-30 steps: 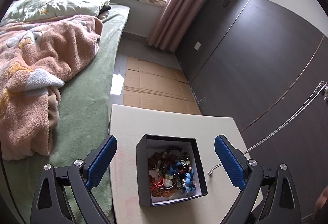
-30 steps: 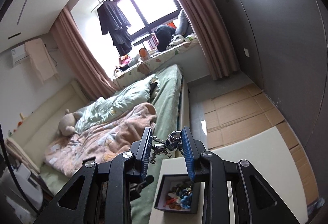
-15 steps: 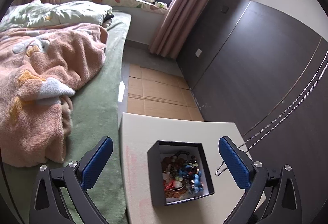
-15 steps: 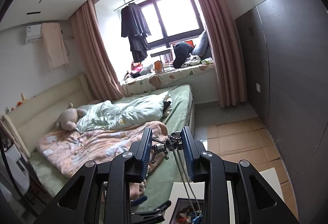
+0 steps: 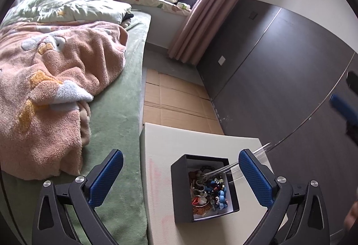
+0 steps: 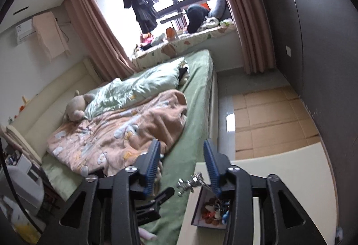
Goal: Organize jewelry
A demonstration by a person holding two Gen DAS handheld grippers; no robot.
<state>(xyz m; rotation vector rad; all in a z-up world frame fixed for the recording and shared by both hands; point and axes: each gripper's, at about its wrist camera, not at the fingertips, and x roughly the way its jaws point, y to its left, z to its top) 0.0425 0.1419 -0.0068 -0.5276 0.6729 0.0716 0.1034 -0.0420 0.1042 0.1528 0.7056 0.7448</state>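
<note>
A black jewelry box [image 5: 181, 191] with a white inside sits on the cream table [image 5: 156, 155] and holds a heap of beads and bracelets [image 5: 208, 189]. My left gripper [image 5: 179, 175] is open and hovers just above and in front of the box. My right gripper [image 6: 181, 163] is open; a silver chain with a metal pendant [image 6: 190, 183] is falling out of it, blurred, toward the box [image 6: 210, 209]. In the left wrist view the chain [image 5: 235, 165] streaks down into the box, and the right gripper's blue pad [image 5: 342, 106] shows at the far right edge.
A bed with a green sheet [image 5: 125, 110] and a pink blanket [image 5: 56, 79] lies directly left of the table. A dark wardrobe wall [image 5: 279, 79] stands to the right. Cardboard sheets [image 5: 174, 97] cover the floor beyond the table.
My right gripper has opened and let go of the silver chain, which now drops toward the box. The right gripper tilted downward. The left gripper shifted slightly, the box now nearer its right finger.
</note>
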